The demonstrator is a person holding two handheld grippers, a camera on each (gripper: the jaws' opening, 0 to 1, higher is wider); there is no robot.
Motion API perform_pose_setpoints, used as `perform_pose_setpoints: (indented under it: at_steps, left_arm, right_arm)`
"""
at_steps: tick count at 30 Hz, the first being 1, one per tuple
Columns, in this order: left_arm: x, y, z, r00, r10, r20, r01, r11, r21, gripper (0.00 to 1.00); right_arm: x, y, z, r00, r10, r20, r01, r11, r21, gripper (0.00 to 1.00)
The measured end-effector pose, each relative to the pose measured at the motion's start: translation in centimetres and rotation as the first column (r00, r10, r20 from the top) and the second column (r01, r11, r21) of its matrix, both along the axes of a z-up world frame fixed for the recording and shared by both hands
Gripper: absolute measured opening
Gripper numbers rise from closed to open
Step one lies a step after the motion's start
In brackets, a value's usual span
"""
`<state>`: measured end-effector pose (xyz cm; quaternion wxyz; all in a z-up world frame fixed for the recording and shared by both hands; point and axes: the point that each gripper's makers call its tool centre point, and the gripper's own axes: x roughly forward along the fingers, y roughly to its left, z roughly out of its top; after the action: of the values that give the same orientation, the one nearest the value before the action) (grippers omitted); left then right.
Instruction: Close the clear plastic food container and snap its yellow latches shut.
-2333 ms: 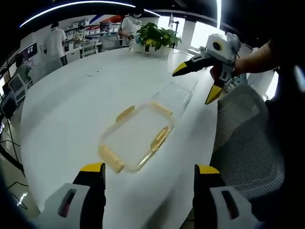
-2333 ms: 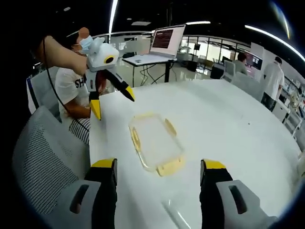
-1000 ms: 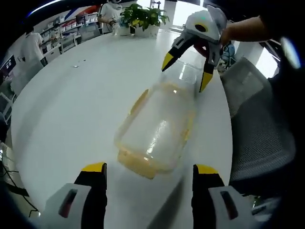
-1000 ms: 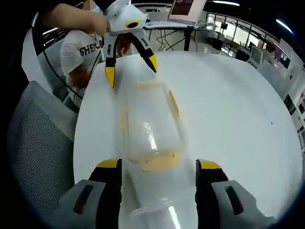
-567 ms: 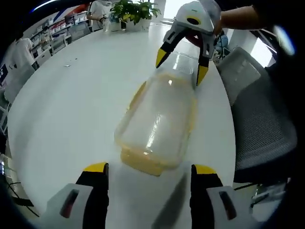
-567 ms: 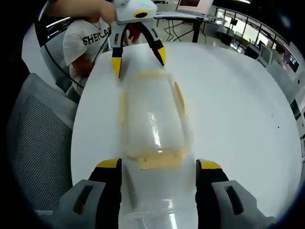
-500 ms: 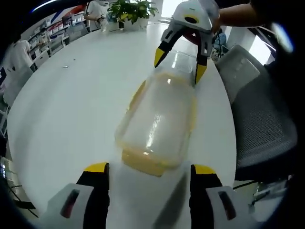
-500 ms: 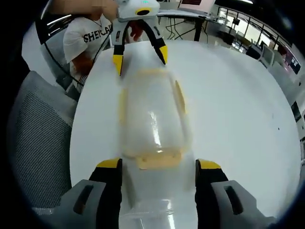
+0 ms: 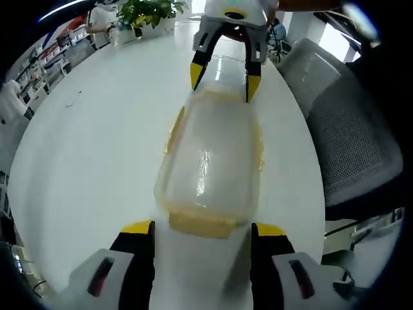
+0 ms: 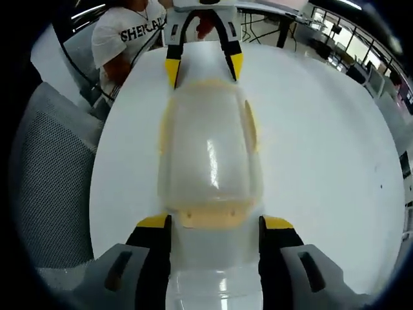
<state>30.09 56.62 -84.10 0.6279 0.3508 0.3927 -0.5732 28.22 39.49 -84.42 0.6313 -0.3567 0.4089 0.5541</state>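
With both wide-open, empty grippers, left gripper (image 9: 201, 227) and right gripper (image 10: 215, 223), poised at opposite ends of the clear food container (image 9: 211, 158), the loose lid could be skewed if one yellow end latch (image 10: 215, 217) is pressed first.

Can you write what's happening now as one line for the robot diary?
container on table | left gripper open | right gripper open | yellow latches unsnapped

Clear container (image 9: 211, 158) with yellow latches (image 9: 202, 224) flat on white desk (image 9: 97, 142), near its chair-side edge. Left gripper (image 9: 202, 236) spread wide at the near latch. Right gripper (image 9: 222, 74) spread over the far end, fingers (image 9: 196, 72) yellow-tipped.
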Motion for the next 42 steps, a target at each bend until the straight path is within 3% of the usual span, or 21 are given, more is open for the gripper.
perform_pose_setpoints:
  at_steps: [8,11,16,18,30,38,40,42]
  left_arm:
    - [0.1,-0.8,0.1,0.997,-0.070,0.031,0.070,0.997,0.014,0.50]
    - [-0.5,-0.6,-0.4,0.995,-0.099,0.007,0.099,0.994,0.036,0.40]
    - [-0.3,-0.8,-0.5,0.992,-0.123,0.029,0.122,0.992,0.042,0.36]
    - [-0.3,-0.8,-0.6,0.993,-0.116,0.022,0.115,0.992,0.050,0.35]
    - [-0.2,-0.8,-0.7,0.993,-0.113,0.021,0.112,0.993,0.046,0.34]
    - [-0.4,-0.8,-0.7,0.994,-0.106,0.026,0.104,0.992,0.066,0.33]
    - [-0.7,-0.5,-0.6,0.994,-0.107,0.024,0.105,0.990,0.092,0.33]
    - [-1.0,-0.6,-0.2,0.994,-0.103,0.025,0.100,0.990,0.101,0.33]
  right_arm:
    - [0.2,0.0,-0.4,1.000,0.025,0.007,-0.025,0.999,-0.045,0.47]
    - [0.1,0.0,-0.7,0.999,0.044,0.014,-0.043,0.996,-0.073,0.46]
    - [0.0,0.5,-0.6,0.998,0.064,-0.002,-0.064,0.995,-0.078,0.40]
    - [0.0,0.6,-0.5,0.995,0.096,-0.006,-0.096,0.991,-0.094,0.38]
    - [0.3,0.4,-0.7,0.994,0.104,-0.018,-0.106,0.983,-0.147,0.37]
    - [0.2,0.2,-0.6,0.995,0.099,-0.013,-0.099,0.989,-0.113,0.36]
    - [-0.3,0.5,-0.3,0.995,0.088,-0.051,-0.092,0.992,-0.081,0.35]
    - [-0.3,0.5,0.3,0.993,0.111,-0.033,-0.114,0.989,-0.091,0.35]
